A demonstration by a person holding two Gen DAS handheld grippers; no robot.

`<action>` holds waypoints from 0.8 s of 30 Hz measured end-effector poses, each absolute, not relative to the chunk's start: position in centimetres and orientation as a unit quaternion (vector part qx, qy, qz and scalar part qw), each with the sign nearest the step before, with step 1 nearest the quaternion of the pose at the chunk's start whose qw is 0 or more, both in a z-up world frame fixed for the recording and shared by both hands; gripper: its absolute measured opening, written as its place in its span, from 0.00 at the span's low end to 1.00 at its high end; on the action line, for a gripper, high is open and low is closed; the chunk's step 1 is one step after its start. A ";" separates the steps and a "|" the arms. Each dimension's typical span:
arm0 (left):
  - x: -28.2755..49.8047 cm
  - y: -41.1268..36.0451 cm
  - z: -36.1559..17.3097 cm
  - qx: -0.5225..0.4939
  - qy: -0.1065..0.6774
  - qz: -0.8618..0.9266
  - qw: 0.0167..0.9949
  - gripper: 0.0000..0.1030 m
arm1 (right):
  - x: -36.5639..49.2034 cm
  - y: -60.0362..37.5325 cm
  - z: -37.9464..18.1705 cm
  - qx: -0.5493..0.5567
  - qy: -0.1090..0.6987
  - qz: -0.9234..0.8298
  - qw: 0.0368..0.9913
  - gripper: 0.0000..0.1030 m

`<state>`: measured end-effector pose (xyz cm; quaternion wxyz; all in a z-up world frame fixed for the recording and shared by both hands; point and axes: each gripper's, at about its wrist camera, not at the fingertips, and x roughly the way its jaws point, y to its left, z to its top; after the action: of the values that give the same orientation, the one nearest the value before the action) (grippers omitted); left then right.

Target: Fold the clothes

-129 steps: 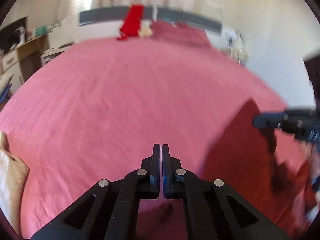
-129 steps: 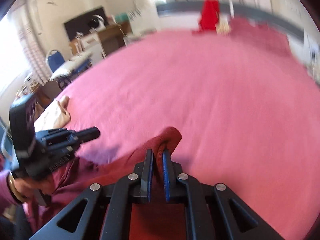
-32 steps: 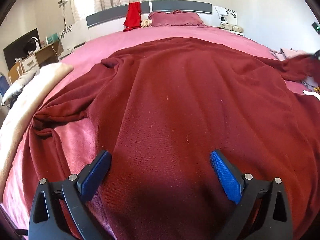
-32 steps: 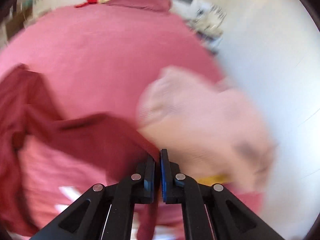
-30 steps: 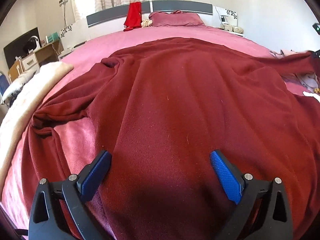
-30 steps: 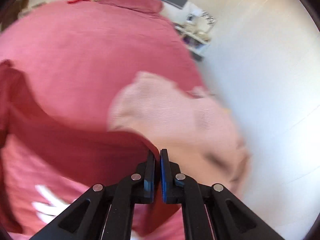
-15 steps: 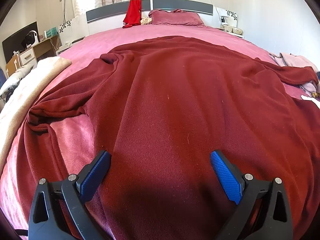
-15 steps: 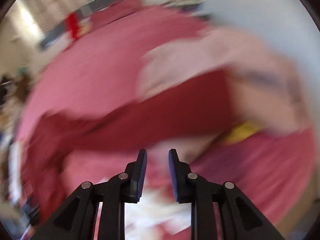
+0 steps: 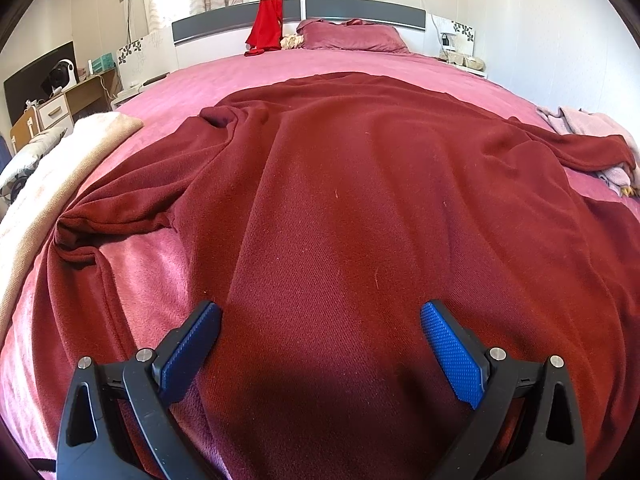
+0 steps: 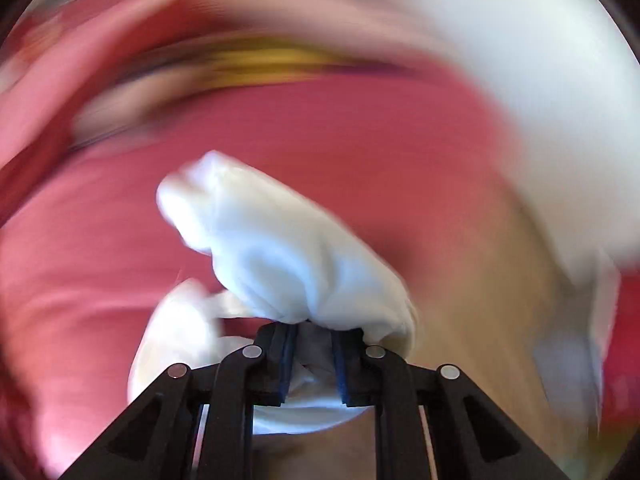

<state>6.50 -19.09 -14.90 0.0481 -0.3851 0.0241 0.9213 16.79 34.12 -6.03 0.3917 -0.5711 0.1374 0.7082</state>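
Note:
A large dark red garment (image 9: 360,180) lies spread flat across the pink bed (image 9: 280,68); its left sleeve is bunched and its right sleeve reaches toward the bed's right edge. My left gripper (image 9: 318,316) hangs low over the garment's near hem, open wide, with nothing between its blue pads (image 9: 448,352). The right wrist view is heavily blurred. There my right gripper (image 10: 313,330) is shut on a bunched white cloth (image 10: 276,248) that billows out ahead of the jaws, above the pink bedding (image 10: 360,140).
A beige cloth (image 9: 60,168) lies along the bed's left edge. A pale pink garment (image 9: 588,120) is heaped at the right edge. A red garment (image 9: 267,24) hangs on the headboard beside a pillow (image 9: 352,34). A desk (image 9: 60,100) stands at far left.
My right gripper let go of the dark red sleeve, swung away, and has closed on a white cloth. The left gripper stays open over the hem, nearly still.

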 end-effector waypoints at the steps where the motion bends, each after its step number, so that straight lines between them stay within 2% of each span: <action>1: 6.5 -19.1 -14.9 -0.385 0.024 0.921 0.048 0.98 | 19.0 35.7 -5.0 -0.559 0.149 0.700 0.419 0.19; 3: 6.4 -19.1 -15.0 -0.384 0.025 0.922 0.047 0.98 | 22.0 36.7 -2.5 -0.522 0.176 0.714 0.433 0.20; 5: 6.3 -19.1 -14.9 -0.385 0.025 0.921 0.047 0.98 | 21.3 34.4 -0.5 -0.488 0.190 0.761 0.383 0.21; 10: 6.6 -19.1 -14.2 -0.399 0.032 0.915 0.042 0.98 | 15.6 24.5 -2.5 -0.532 0.160 0.812 0.182 0.23; 14: 9.3 -20.7 -12.8 -0.385 0.020 0.923 -0.002 0.98 | 10.8 16.5 -4.7 -0.559 0.126 0.820 0.012 0.23; 19: 13.9 -26.4 -11.5 -0.374 -0.059 0.924 -0.049 0.98 | 4.8 6.3 -7.4 -0.568 0.079 0.794 -0.202 0.23; 20: 14.9 -28.3 -11.1 -0.356 -0.109 0.926 -0.055 0.98 | 3.6 4.3 -8.0 -0.567 0.068 0.784 -0.244 0.23; 22: 16.9 -31.9 -10.6 -0.308 -0.225 0.922 -0.056 0.98 | 2.7 3.0 -8.5 -0.572 0.044 0.774 -0.268 0.25; 24: 17.3 -33.5 -11.2 -0.313 -0.281 0.906 -0.052 0.98 | 2.2 2.4 -8.8 -0.580 0.019 0.766 -0.275 0.25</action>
<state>17.35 -33.48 -11.20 -0.0520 -0.3131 -0.2806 0.9058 2.19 2.38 -8.78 -0.2753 -0.5804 0.0188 0.7662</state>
